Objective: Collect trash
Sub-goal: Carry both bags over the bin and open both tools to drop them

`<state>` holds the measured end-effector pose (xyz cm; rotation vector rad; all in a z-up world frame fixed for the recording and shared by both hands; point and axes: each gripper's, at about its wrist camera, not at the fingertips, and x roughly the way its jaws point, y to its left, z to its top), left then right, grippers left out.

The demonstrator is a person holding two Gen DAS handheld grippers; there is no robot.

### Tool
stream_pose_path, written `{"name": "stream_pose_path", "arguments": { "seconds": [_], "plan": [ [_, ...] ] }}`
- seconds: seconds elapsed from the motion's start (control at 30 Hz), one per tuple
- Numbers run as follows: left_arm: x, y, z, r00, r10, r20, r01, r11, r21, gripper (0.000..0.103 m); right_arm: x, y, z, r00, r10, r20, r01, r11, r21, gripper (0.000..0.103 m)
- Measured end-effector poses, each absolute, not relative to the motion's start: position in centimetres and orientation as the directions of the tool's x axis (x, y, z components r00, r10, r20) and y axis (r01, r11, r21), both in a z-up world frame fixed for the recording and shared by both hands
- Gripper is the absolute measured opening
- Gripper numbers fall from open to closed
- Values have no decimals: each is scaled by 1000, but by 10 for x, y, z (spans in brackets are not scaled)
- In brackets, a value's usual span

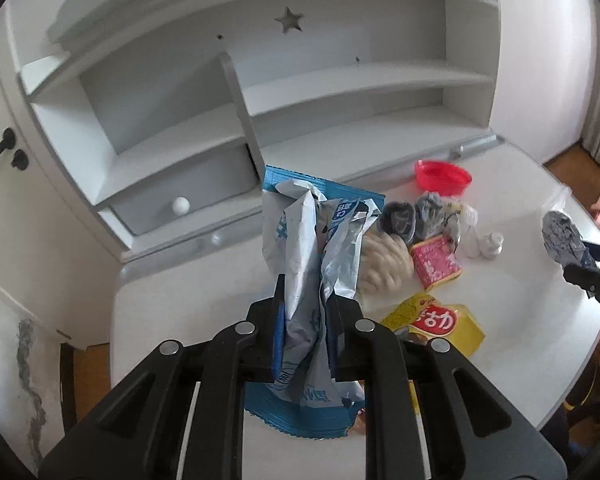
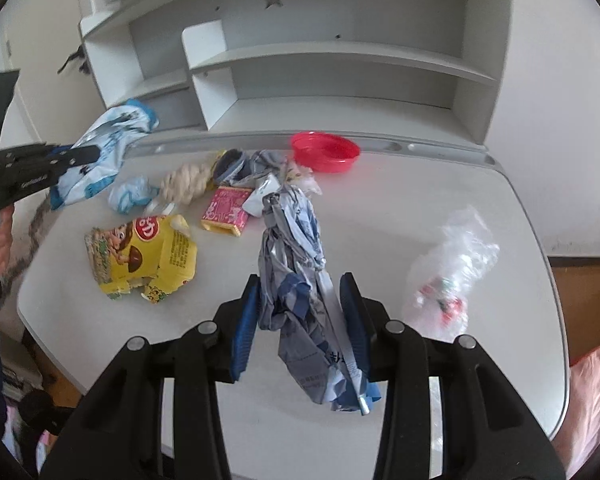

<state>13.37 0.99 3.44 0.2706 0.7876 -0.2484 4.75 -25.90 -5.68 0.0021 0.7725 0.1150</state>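
My left gripper [image 1: 305, 312] is shut on a crumpled blue and white snack bag [image 1: 312, 240] and holds it above the white table [image 1: 180, 312]. In the right wrist view that bag [image 2: 100, 152] hangs at the far left. My right gripper [image 2: 300, 308] is shut on a crumpled grey and blue wrapper [image 2: 296, 264], held over the table's middle; it also shows at the right edge of the left wrist view [image 1: 564, 232]. On the table lie a yellow snack bag [image 2: 148, 256], a pink packet [image 2: 226, 210], a clear plastic bag [image 2: 452, 272] and small wrappers.
A red bowl [image 2: 326, 152] stands at the table's back edge, next to a beige rope knot [image 2: 184, 184] and grey socks [image 2: 236, 164]. A white shelf unit [image 2: 340, 72] with a drawer rises behind the table. A pink cushion [image 2: 596, 392] lies at the right.
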Motion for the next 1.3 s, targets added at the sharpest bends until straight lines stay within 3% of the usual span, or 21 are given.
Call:
{"name": "stream_pose_path", "arguments": {
  "seconds": [0.17,0.4,0.63,0.8,1.07,1.3],
  "plan": [
    [109,-12,43,676,-192,-712,376,920,109,15,14,-295,-43,741,79,-667,-29,996,85,40],
    [59,-110,33,615,-376,-693,563,825,52,15,-66,-396,-53,751,-51,-658,216,961,171,40],
    [-5,-246,10,401,-601,-692,784,616,-80,15,-187,-508,-90,670,-276,-690,539,820,195,41],
    [-61,-339,-15,249,-684,-686,887,445,-121,15,-274,-563,-131,575,-364,-733,698,685,208,41],
    [-145,-495,-123,-13,-609,-793,955,229,-191,15,-367,-620,-227,427,-342,-837,851,464,245,41],
    [-190,-571,-214,-131,-479,-868,957,166,-237,15,-400,-643,-288,377,-278,-884,895,357,269,41]
  ]
}}
